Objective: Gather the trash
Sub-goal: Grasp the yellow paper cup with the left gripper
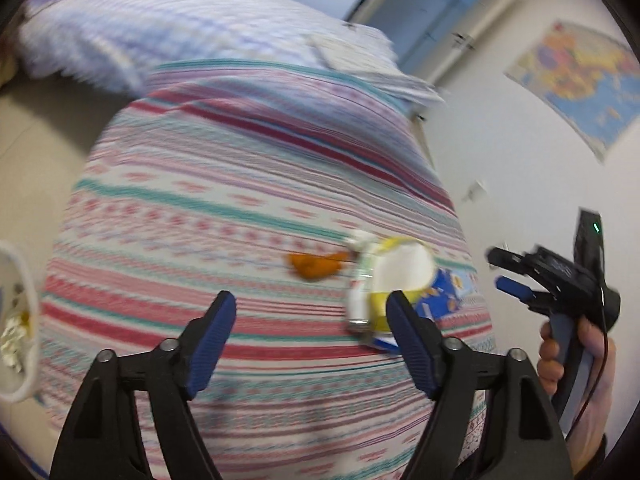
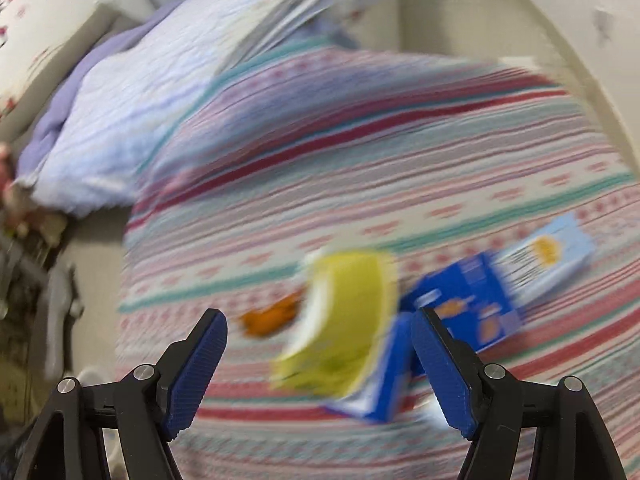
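Note:
Trash lies on the striped bedspread (image 1: 200, 208): a yellow paper cup (image 1: 400, 276) on its side, an orange scrap (image 1: 314, 265), a white tube-like wrapper (image 1: 358, 296) and a flattened blue carton (image 1: 444, 290). My left gripper (image 1: 310, 308) is open and empty, hovering just short of the cup. My right gripper (image 1: 516, 276) shows at the right in the left wrist view, held in a hand. In the blurred right wrist view my right gripper (image 2: 318, 326) is open and empty over the yellow cup (image 2: 344, 320), with the orange scrap (image 2: 272, 316) to the left and the blue carton (image 2: 480, 300) to the right.
A white bin (image 1: 20, 320) holding crumpled trash stands at the bed's left edge. A folded lilac duvet (image 1: 160, 28) lies at the far end of the bed. A wall with a map (image 1: 580, 76) is to the right. Floor and clutter (image 2: 32, 280) lie left of the bed.

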Demonstrator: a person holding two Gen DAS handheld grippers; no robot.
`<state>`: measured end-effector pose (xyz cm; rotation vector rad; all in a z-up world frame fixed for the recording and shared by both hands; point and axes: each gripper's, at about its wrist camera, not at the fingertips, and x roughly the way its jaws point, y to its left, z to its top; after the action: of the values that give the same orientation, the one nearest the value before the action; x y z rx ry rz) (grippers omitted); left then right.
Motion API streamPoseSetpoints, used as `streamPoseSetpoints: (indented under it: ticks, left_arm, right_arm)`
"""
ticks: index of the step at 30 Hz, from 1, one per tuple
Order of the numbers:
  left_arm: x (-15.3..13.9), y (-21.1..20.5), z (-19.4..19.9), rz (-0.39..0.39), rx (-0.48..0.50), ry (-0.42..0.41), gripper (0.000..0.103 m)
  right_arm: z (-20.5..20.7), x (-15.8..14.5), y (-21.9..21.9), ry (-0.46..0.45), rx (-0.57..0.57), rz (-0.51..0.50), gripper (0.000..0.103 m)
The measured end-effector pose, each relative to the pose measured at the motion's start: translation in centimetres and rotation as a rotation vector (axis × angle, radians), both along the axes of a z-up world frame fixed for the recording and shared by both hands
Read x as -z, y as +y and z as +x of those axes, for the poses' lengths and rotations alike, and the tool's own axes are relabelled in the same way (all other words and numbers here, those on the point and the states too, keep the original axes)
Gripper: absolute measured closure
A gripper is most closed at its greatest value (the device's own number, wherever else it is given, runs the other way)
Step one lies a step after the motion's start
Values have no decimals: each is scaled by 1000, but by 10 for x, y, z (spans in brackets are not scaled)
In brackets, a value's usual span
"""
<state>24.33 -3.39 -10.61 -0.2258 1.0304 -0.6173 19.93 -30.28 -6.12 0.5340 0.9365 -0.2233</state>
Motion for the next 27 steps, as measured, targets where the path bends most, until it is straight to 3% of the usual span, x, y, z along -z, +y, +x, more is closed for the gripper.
streamPoseSetpoints:
  ticks: [5, 13, 15, 17, 19, 27]
  left_arm:
    - [17, -78, -5, 30, 119, 0, 20]
    - [42, -137, 6, 93, 134, 5, 20]
    - [51, -142, 7, 141, 122, 4, 21]
    - [56, -145, 8, 158, 122, -2, 45]
    - [55, -143, 8, 164, 123, -8, 52]
    - [24, -105, 2, 23, 86, -13, 59]
  right_arm:
    - [-3, 16, -44, 83, 77, 9, 22]
    - [-23, 42, -102, 146, 144, 109, 22]
    - [-26, 50, -112, 169, 166, 147, 22]
    - [-29, 56, -120, 175, 185, 171, 22]
    - [-31, 63, -126, 194, 200, 172, 22]
    - [-30, 80, -127, 214, 181, 228, 22]
